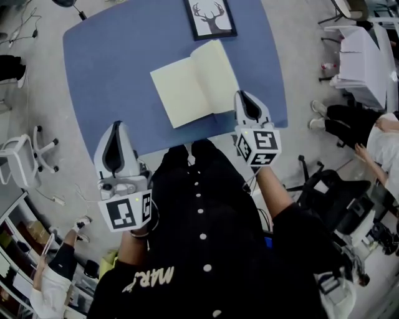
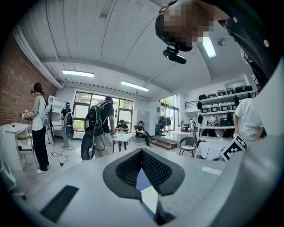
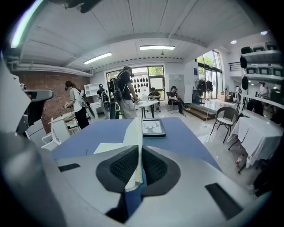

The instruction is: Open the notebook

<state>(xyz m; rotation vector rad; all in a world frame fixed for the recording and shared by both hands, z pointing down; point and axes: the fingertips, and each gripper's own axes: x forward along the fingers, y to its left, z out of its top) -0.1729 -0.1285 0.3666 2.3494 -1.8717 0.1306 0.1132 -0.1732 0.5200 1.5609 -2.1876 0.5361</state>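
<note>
The notebook (image 1: pixel 187 90) lies open on the blue table (image 1: pixel 112 68), showing pale yellow blank pages. My right gripper (image 1: pixel 248 101) is at its near right corner. In the right gripper view a leaf of the notebook (image 3: pixel 135 131) stands on edge between the dark pads, and the right gripper (image 3: pixel 138 155) is shut on it. The other half (image 3: pixel 106 147) lies flat to the left. My left gripper (image 1: pixel 116 134) hovers over the table's near left edge, apart from the notebook. In its own view the left gripper (image 2: pixel 142 154) points across the room, pads together, with nothing between them.
A framed deer picture (image 1: pixel 211 17) lies at the table's far edge, beyond the notebook. A white office chair (image 1: pixel 25 159) stands left of the table and a black chair (image 1: pixel 330 193) to the right. A white-covered table (image 1: pixel 365 56) and several people stand round about.
</note>
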